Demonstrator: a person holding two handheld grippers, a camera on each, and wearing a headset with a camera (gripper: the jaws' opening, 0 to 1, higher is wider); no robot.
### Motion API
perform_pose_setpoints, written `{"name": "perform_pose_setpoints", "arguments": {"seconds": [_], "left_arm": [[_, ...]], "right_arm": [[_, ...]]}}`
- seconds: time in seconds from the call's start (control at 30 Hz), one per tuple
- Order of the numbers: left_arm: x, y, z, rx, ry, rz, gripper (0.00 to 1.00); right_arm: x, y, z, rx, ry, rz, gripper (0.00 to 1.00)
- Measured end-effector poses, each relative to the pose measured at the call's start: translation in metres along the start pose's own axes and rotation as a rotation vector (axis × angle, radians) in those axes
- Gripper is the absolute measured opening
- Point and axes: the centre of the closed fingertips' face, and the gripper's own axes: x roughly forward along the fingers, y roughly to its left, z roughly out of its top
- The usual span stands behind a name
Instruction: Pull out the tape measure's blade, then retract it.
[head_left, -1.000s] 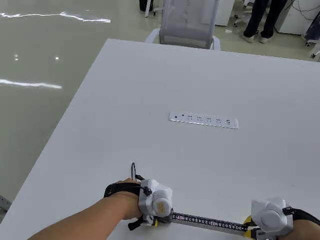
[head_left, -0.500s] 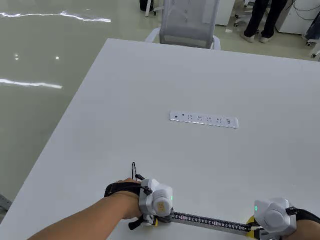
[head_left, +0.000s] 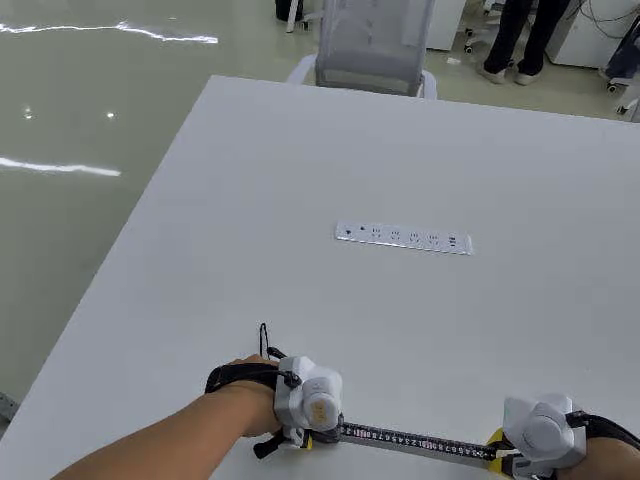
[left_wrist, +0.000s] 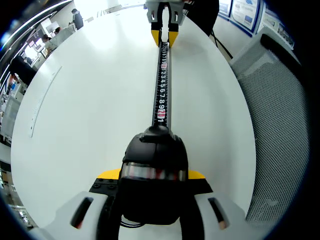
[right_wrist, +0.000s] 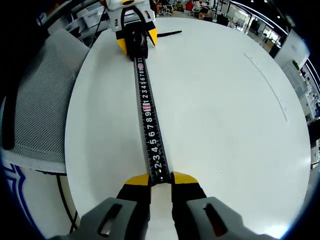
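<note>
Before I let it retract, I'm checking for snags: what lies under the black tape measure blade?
Bare white tabletop borders the black numbered blade on both sides; directly beneath it is hidden by the blade.

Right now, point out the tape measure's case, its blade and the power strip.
tape measure's case (left_wrist: 155, 167), left gripper view, top of the black housing.
blade (right_wrist: 149, 125), right gripper view, middle of the numbered face.
power strip (head_left: 403, 238), head view, middle of its top.

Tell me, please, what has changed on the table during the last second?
Nothing moved visibly; only the camera shifted slightly. The left gripper stays shut on the tape measure's case, the right gripper on the tip of the blade, which stays stretched between them. The power strip lies in place.
</note>
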Motion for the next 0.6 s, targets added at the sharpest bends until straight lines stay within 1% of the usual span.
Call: {"name": "perform_pose_setpoints", "arguments": {"seconds": [0.2,0.6], "left_arm": [[0.0005,0.0003,0.0000,0.003,-0.003,0.001,0.39],[-0.0002,-0.0006,0.0001,0.004,-0.002,0.000,0.39]], "right_arm": [[0.0001,-0.0006,0.0007,0.034,-0.036,-0.013,0.15],[-0.0011,-0.0006,0.0004,0.039,-0.033,-0.030,0.16]]}}
